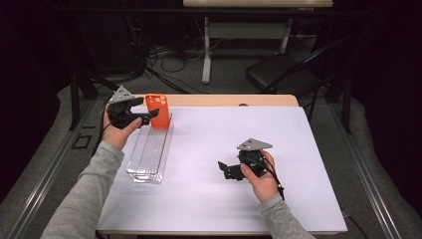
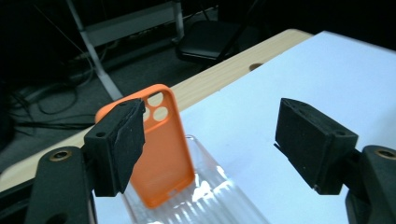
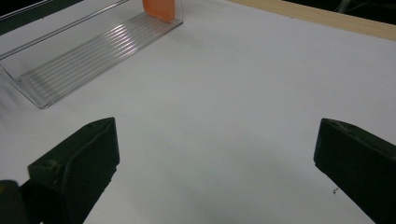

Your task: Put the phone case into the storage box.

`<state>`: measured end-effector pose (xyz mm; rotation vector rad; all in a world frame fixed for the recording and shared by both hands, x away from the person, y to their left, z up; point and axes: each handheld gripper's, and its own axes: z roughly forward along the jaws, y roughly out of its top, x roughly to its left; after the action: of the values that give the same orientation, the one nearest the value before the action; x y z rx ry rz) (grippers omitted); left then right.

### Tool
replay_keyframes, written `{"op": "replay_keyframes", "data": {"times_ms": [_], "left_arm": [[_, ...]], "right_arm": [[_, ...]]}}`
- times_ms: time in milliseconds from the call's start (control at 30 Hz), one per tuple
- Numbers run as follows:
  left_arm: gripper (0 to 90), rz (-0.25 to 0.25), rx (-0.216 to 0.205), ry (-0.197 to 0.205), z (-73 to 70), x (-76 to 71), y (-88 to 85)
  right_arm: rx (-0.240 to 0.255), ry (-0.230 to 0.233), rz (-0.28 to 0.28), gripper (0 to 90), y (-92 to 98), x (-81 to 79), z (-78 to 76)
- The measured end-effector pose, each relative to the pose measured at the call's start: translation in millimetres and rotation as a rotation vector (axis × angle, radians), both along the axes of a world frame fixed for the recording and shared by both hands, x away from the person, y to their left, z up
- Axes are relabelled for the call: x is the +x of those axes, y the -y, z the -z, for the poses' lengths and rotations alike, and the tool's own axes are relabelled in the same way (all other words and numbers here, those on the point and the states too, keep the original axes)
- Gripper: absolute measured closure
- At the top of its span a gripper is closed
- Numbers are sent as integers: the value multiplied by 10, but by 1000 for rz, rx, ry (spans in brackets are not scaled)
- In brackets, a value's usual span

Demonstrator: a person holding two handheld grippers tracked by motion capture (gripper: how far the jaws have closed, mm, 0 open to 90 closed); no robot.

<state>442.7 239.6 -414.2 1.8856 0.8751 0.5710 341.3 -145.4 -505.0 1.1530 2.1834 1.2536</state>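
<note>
The orange phone case (image 1: 158, 111) stood upright in the far end of the clear ribbed tray (image 1: 149, 149), which lay along the left edge of the white tabletop (image 1: 209, 164), its far end near the far-left corner. The left gripper (image 1: 149, 115) hovered just beside the case, jaws parted and pressing on nothing; in the left gripper view one jaw overlapped the case's edge (image 2: 163, 144) while the other stood well clear over the bare tabletop. The right gripper (image 1: 224, 168) rested low toward the middle of the tabletop, well apart from the tray, its jaws spread wide with only white surface (image 3: 210, 116) between them.

The step looked like releasing the case after seating it in a groove of the tray. To do it well, the left gripper would best draw away straight and clear of the case, without brushing its near edge, since a tall thin case standing in a shallow groove would probably tip at a light nudge. Keeping the jaws wide until well clear would help.
</note>
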Motion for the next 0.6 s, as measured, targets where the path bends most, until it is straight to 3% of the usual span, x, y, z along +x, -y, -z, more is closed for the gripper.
{"op": "replay_keyframes", "data": {"times_ms": [167,400,600], "left_arm": [[180,18,-9,-28,-43,-62,-15],[154,31,-44,-9,-72,-185,8],[135,94,-72,1,-90,-314,32]], "right_arm": [[-1,3,-1,0,-1,5,2],[-1,2,-1,0,-3,6,4],[6,-1,4,0,-5,1,-3]]}}
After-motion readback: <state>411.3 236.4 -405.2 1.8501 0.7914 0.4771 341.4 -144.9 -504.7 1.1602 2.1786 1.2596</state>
